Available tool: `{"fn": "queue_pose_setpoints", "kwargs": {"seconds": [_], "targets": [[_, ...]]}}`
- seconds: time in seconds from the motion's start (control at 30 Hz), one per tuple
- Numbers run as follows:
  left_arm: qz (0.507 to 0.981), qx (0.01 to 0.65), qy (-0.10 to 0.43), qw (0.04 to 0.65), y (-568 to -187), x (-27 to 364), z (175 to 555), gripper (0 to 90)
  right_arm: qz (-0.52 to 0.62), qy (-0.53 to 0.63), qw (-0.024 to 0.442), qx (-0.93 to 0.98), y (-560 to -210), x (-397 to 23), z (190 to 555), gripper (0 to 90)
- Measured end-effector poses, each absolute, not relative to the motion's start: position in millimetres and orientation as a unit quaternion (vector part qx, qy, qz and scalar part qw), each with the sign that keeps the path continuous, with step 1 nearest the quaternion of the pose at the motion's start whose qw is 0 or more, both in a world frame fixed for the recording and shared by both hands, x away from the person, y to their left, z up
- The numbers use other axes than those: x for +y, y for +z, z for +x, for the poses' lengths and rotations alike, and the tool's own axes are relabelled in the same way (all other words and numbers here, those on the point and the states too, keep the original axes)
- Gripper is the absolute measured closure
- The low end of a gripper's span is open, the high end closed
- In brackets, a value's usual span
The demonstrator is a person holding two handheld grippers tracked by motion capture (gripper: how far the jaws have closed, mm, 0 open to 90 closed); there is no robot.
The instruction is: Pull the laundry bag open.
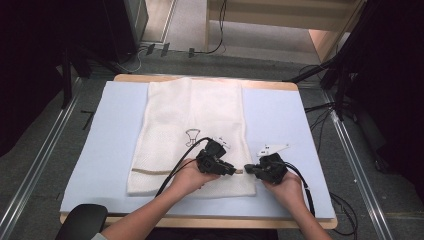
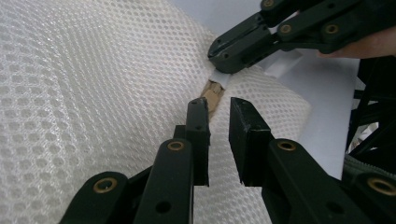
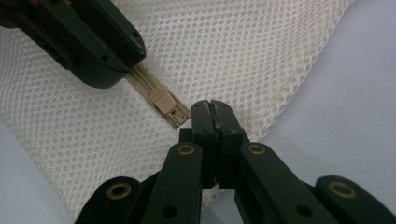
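Left gripper point(image 1: 231, 170): held in the person's left hand point(image 1: 192, 179) at the near edge of the mesh bag; its jaws stand a little apart, not clenched, tips down at the zipper with the tan tape just beyond them in the left gripper view; nothing is pinched between the pads.
Right gripper point(image 1: 248, 170): in the right hand point(image 1: 289, 189), just beside the left gripper, tips facing it; jaws clenched together on the end of the bag's zipper, where a bit of white fabric shows at the tips point(image 2: 219, 77).
Zipper slider point(image 3: 167, 105): tan, lying on the tape between the two grippers, just beside the right gripper's closed tips and near the left gripper's jaws.
Zipper tape point(image 1: 150, 172): a tan line running across the bag near its front hem.
Mesh bag point(image 1: 190, 120): white netting, spread flat along the middle of the table, its long side running away from the person.
Table point(image 1: 280, 125): covered by a pale blue sheet, wooden rim showing at the far edge.
Floor point(image 1: 190, 35): grey, with cables beyond the table.
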State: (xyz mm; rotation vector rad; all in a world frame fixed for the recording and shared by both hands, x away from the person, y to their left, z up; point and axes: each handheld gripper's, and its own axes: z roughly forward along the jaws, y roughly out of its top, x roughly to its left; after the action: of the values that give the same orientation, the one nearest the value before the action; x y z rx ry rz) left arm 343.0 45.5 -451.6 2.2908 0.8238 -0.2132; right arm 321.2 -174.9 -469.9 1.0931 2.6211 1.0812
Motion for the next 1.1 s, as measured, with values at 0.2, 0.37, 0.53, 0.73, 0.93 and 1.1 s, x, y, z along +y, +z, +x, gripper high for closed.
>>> {"fn": "queue_pose_setpoints", "kwargs": {"seconds": [0.2, 0.37, 0.53, 0.73, 0.93, 1.1], "targets": [[0.882, 0.318, -0.087, 0.338, -460.7, 40.1, 344.9, 79.7, 0.357, 0.356, 0.054, 0.862, -470.1, -174.5, 320.6, 90.0], [0.877, 0.321, -0.095, 0.346, -465.0, 32.2, 346.4, 80.2, 0.355, 0.355, 0.056, 0.863, -470.0, -174.5, 320.8, 90.0], [0.874, 0.325, -0.093, 0.348, -466.9, 26.7, 345.8, 81.9, 0.357, 0.353, 0.057, 0.863, -469.7, -174.2, 320.4, 90.0], [0.876, 0.323, -0.089, 0.348, -467.7, 24.2, 346.0, 84.7, 0.357, 0.354, 0.058, 0.863, -469.7, -173.9, 320.5, 90.0], [0.87, 0.332, -0.107, 0.349, -468.6, 24.3, 348.9, 88.7, 0.348, 0.357, 0.064, 0.865, -470.8, -174.0, 319.3, 90.0], [0.869, 0.334, -0.126, 0.343, -466.9, 29.0, 353.2, 89.0, 0.348, 0.354, 0.069, 0.865, -471.0, -173.3, 318.4, 90.0]]}}
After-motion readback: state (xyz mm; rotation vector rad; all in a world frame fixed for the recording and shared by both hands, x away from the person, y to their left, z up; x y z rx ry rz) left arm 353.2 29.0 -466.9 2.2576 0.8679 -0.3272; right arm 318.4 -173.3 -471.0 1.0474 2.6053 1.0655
